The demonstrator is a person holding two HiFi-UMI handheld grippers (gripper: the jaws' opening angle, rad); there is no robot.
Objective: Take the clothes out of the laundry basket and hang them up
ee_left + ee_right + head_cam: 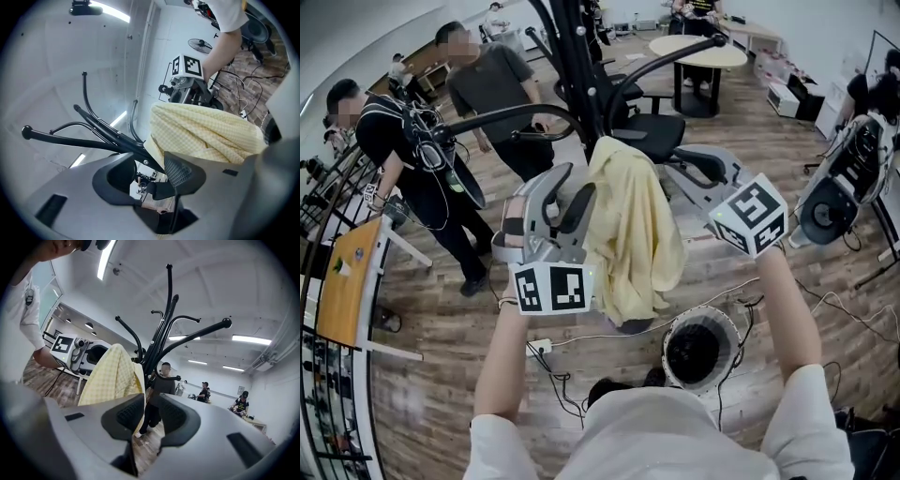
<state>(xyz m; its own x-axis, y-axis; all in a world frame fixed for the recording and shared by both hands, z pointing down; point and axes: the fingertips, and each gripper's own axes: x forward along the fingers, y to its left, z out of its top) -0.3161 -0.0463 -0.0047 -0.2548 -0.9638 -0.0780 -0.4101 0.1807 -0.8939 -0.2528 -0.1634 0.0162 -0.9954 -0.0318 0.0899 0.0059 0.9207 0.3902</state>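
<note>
On black metal coat stand (572, 56), yellow checked fabric garment (628, 234).
Left gripper (567, 202), right gripper (689, 169): jaws apart, empty; loose drape may slip.

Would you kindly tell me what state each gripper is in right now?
Left gripper: open, holding nothing; shirt beside it.
Right gripper: open, holding nothing.

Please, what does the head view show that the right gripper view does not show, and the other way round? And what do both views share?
Only the head view: the laundry basket standing on the floor below the hands. Only the right gripper view: the ceiling lights, and the gap between the jaws of the right gripper, which stand apart and press on nothing. Both: the yellow shirt hanging on the black coat rack, and the left gripper.
</note>
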